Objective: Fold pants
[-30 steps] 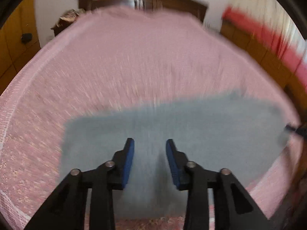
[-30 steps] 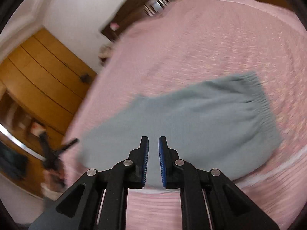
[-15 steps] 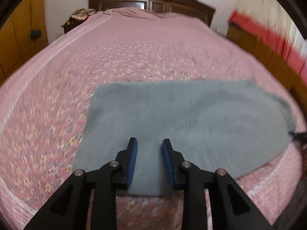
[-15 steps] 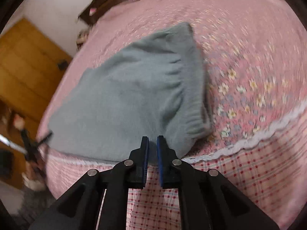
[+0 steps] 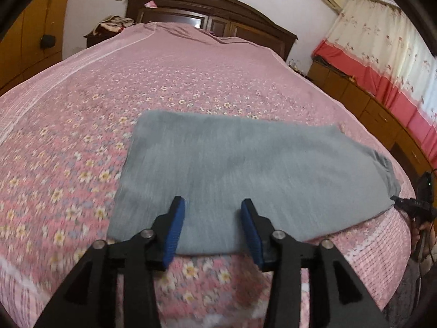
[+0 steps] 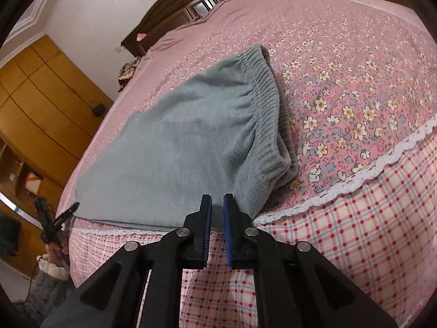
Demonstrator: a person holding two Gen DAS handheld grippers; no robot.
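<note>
Grey-green fleece pants [image 5: 245, 169], folded into a flat oblong, lie near the foot edge of a bed under a pink floral bedspread [image 5: 169, 76]. Elastic waistband [image 6: 269, 101] bunched at the right end, seen in the right wrist view; white lace trim [image 6: 363, 172] of the spread runs just beside it, checked pink valance below. Left gripper [image 5: 211, 218] over the near left part of the pants, blue-padded jaws well apart, nothing between them. Right gripper [image 6: 217, 213] at the near hem, jaws nearly together with a narrow gap; cannot tell whether cloth is pinched. Dark wooden headboard [image 5: 213, 13] at far end.
</note>
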